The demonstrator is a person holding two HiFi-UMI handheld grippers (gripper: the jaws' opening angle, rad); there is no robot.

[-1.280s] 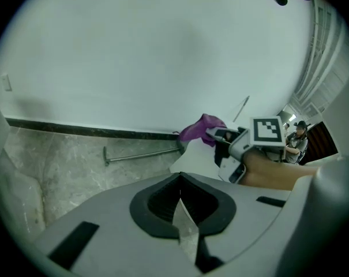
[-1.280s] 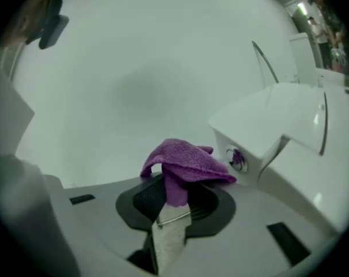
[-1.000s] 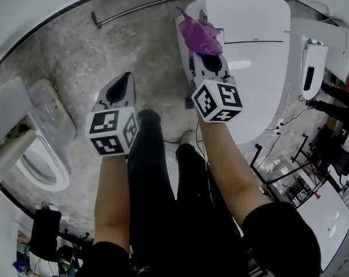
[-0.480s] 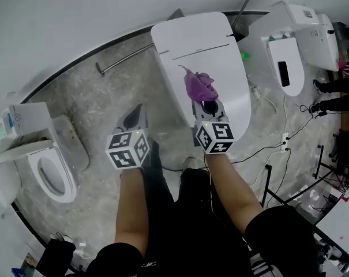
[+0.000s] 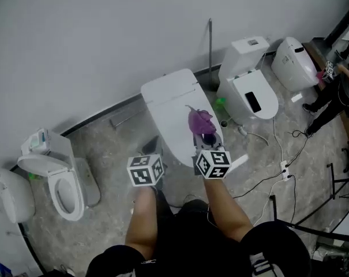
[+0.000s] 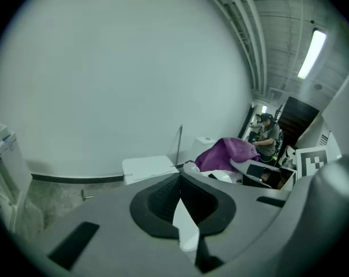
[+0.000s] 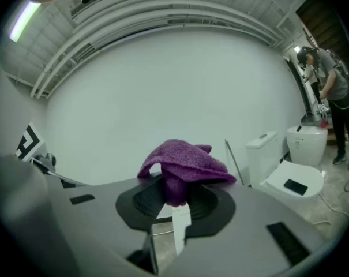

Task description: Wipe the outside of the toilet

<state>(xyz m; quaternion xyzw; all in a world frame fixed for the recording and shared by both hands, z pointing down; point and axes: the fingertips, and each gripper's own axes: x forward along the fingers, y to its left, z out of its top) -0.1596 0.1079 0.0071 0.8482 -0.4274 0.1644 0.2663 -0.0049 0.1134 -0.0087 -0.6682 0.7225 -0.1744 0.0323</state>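
The right gripper [image 5: 204,136] is clamped on a bunched purple cloth [image 5: 201,121] and holds it over the closed lid of the toilet [image 5: 168,97] at the middle of the head view, I'd guess ready to bring it down onto the outer shell. The left gripper [image 5: 153,143], just lower left, has its jaws together on nothing and seems to be keeping out of the way.

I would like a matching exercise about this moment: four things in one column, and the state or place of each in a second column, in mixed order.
1 cloth
2 left gripper
3 middle toilet
4 left toilet

A lid down
B held by the right gripper
C bowl open
D shut, empty

Pairs: 1-B, 2-D, 3-A, 4-C
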